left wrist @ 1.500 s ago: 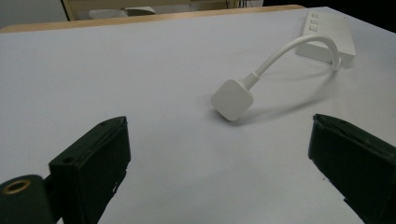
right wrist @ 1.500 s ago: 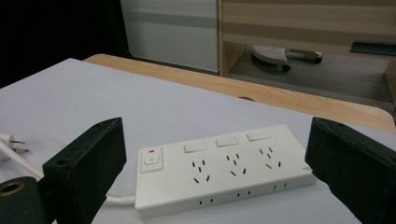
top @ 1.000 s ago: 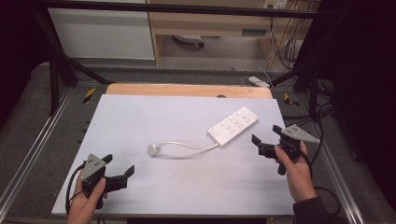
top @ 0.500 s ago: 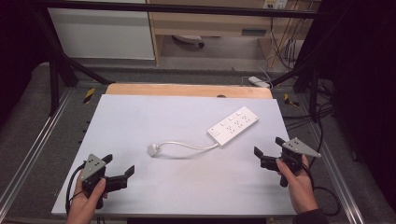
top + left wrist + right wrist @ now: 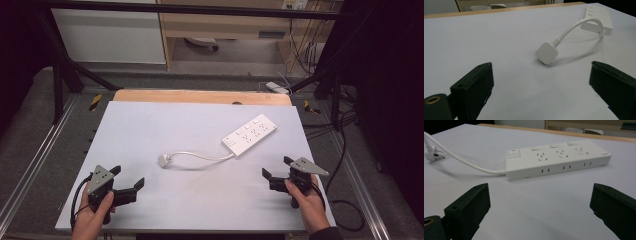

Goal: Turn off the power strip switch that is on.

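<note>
I have the left gripper (image 5: pixel 126 182) low at the near left corner of the pale grey table top (image 5: pixel 150 125), held in a hand (image 5: pixel 92 217) that comes up from the bottom edge of the high view, and its two black jaws stand wide apart with nothing between them. Along those jaws, in the left gripper view, I look straight at the white square mains plug (image 5: pixel 546 53), which lies on the table ahead of the jaws and well clear of both. From the plug a white round cable (image 5: pixel 200 156) curves across the middle of the table to the white rectangular plastic power strip (image 5: pixel 250 135), which lies flat and slanted on the right half of the table, its far end pointing toward the wooden strip (image 5: pixel 200 96) along the table's back edge. My right gripper (image 5: pixel 278 169) sits near the front right corner, held in the other hand (image 5: pixel 306 200), its jaws likewise spread wide and holding nothing. In the right gripper view the power strip (image 5: pixel 556 158) lies ahead of the jaws and apart from them, a switch with a red mark at its cable end and three groups of sockets along its top; the plug (image 5: pixel 430 155) rests at the far left with its pins visible.
</note>
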A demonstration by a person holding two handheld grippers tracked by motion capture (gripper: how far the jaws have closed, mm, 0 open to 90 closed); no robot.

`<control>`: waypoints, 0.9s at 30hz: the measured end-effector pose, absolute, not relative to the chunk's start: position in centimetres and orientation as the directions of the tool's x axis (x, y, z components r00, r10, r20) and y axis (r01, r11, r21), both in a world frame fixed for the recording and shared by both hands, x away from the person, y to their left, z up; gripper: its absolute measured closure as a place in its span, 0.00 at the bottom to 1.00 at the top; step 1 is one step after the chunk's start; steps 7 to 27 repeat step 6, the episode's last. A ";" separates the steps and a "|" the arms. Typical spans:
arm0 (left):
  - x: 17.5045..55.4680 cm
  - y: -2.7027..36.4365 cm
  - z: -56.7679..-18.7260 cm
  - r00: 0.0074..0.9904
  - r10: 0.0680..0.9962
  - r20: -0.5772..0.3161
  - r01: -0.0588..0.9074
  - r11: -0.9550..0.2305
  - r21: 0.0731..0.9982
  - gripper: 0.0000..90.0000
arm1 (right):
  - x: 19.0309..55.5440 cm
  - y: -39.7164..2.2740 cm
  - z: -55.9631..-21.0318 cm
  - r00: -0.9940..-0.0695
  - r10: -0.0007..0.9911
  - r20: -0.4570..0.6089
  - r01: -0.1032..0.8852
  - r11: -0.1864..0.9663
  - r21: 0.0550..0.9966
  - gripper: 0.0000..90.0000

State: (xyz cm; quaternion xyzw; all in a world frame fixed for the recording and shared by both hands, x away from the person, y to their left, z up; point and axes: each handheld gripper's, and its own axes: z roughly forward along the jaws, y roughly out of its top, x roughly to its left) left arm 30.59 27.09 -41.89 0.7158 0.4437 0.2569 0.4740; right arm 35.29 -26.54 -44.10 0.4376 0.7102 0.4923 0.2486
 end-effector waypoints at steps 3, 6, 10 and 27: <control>30.6 27.1 -41.9 0.474 0.879 -0.053 0.391 -0.156 0.907 0.06 | 35.5 -25.4 -44.7 -0.526 0.847 0.069 0.386 0.166 0.908 0.04; 30.6 27.0 -41.9 0.476 0.878 -0.052 0.390 -0.157 0.907 0.06 | 35.8 -24.8 -45.0 -0.526 0.847 0.076 0.411 0.175 0.895 0.04; 30.6 27.0 -41.9 0.476 0.878 -0.052 0.390 -0.157 0.907 0.06 | 35.8 -24.8 -45.0 -0.526 0.847 0.076 0.411 0.175 0.895 0.04; 30.6 27.0 -41.9 0.476 0.878 -0.052 0.390 -0.157 0.907 0.06 | 35.8 -24.8 -45.0 -0.526 0.847 0.076 0.411 0.175 0.895 0.04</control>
